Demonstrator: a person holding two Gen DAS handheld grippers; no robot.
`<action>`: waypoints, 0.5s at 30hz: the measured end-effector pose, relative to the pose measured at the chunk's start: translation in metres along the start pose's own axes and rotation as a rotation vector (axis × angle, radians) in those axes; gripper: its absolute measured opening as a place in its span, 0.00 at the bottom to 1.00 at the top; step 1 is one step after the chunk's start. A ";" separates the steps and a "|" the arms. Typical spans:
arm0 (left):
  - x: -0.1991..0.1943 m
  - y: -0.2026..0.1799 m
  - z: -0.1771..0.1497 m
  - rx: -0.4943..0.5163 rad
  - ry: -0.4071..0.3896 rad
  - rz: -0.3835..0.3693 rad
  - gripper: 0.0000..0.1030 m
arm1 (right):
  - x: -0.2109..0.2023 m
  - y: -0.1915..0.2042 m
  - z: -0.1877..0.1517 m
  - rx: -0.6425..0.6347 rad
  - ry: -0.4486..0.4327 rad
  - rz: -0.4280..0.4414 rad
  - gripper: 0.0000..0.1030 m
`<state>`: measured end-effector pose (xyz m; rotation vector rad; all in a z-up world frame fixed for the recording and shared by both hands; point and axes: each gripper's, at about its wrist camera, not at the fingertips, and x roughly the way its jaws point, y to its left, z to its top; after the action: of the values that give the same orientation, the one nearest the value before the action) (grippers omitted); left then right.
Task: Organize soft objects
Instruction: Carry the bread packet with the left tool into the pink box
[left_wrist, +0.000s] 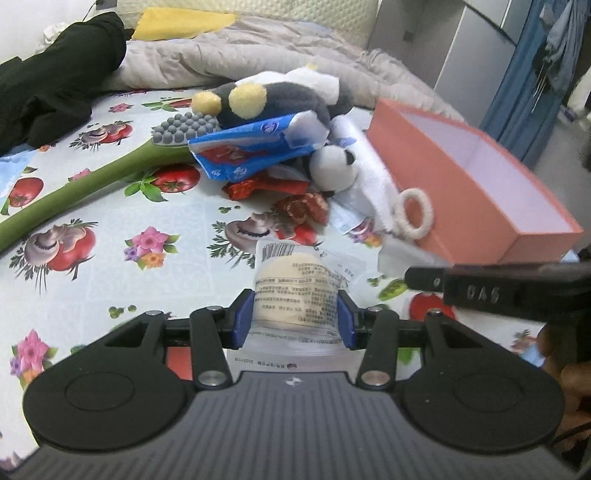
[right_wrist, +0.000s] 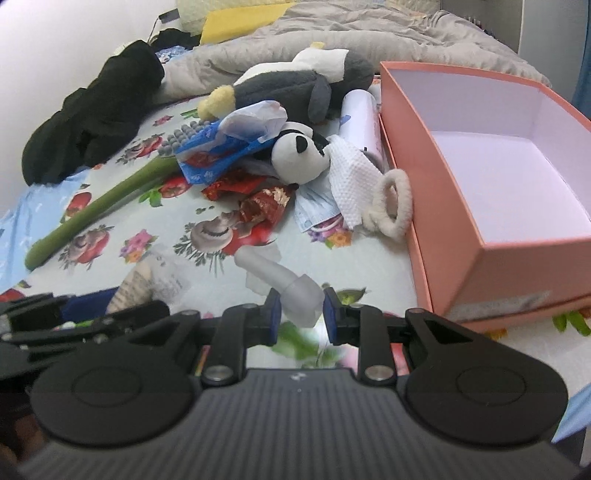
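Left gripper (left_wrist: 295, 317) clamps a labelled packet (left_wrist: 295, 291) and right gripper (right_wrist: 301, 314) clamps a frosted tube (right_wrist: 291, 290), both items held near the open box (right_wrist: 461, 206).

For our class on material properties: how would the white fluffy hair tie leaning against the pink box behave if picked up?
The hair tie looks fuzzy and thin-ringed, so probably very light and floppy. Its fluffy surface should resist slipping. Propped on edge against the pink box, it would likely flop flat when nudged.
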<state>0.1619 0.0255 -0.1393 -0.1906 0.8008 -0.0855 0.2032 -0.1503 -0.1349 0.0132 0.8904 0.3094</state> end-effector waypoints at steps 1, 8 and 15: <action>-0.004 -0.002 0.000 0.000 -0.006 0.003 0.51 | -0.003 0.000 -0.002 0.004 0.002 0.005 0.27; -0.026 -0.017 0.005 0.005 -0.026 -0.002 0.51 | -0.029 -0.004 -0.005 0.026 -0.017 0.025 0.27; -0.051 -0.039 0.032 -0.002 -0.075 -0.020 0.51 | -0.065 -0.009 0.020 0.015 -0.074 0.037 0.27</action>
<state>0.1494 -0.0007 -0.0737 -0.2025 0.7248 -0.0958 0.1823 -0.1741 -0.0740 0.0552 0.8196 0.3349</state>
